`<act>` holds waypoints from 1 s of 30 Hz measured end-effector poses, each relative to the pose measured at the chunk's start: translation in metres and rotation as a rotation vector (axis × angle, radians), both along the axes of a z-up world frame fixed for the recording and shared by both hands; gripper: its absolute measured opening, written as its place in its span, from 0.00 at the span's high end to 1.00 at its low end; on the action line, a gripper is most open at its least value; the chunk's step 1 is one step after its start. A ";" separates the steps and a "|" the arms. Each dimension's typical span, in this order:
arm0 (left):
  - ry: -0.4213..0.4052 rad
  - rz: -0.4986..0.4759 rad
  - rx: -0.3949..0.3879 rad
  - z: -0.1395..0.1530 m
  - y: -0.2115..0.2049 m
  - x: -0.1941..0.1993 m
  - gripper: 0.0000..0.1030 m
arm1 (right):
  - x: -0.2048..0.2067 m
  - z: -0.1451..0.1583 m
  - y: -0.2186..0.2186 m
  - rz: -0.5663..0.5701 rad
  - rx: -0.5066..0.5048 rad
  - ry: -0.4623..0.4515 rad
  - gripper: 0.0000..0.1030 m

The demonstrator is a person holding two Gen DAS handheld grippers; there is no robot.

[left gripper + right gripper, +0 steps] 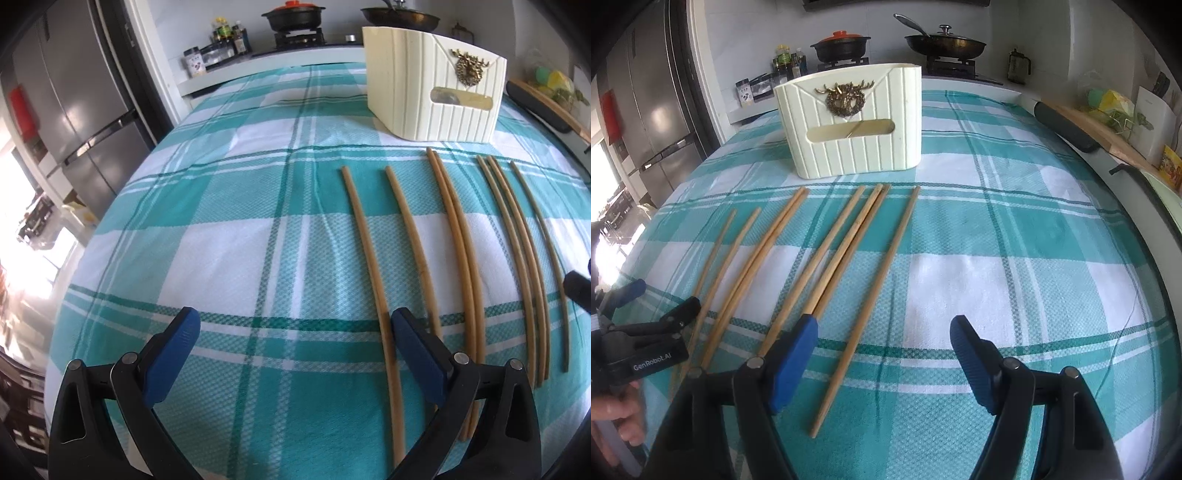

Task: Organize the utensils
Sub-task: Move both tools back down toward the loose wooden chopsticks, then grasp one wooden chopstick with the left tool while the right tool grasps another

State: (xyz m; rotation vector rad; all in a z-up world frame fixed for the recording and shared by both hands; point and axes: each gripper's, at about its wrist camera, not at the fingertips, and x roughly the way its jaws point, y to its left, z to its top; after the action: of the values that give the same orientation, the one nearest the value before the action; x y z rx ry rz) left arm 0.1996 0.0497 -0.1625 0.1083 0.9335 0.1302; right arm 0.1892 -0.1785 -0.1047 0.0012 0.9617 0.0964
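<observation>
Several long wooden chopsticks lie side by side on the teal plaid tablecloth, pointing toward a cream ribbed holder with a gold emblem at the back. In the right wrist view the chopsticks lie left of centre, in front of the holder. My left gripper is open and empty, low over the cloth, left of the chopsticks. My right gripper is open and empty, with the rightmost chopstick running between its fingers. The left gripper also shows at the far left of the right wrist view.
A stove with a black pot and a frying pan stands behind the table. Bottles and jars sit at the back left. A steel fridge is at the left. A cutting board lies at the right edge.
</observation>
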 end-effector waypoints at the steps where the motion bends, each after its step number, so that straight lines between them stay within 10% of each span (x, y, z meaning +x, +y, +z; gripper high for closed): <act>1: 0.003 0.003 -0.012 0.000 0.003 0.000 0.00 | 0.000 -0.002 0.003 0.010 -0.010 0.007 0.27; 30: 0.071 -0.098 -0.155 -0.005 0.027 0.004 0.00 | -0.005 -0.016 -0.012 0.012 -0.109 0.064 0.22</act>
State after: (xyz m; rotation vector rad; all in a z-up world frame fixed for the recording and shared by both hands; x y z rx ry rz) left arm 0.2041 0.0765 -0.1677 0.0149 1.0037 -0.0369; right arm 0.1846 -0.1909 -0.1207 -0.1023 1.0296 0.0555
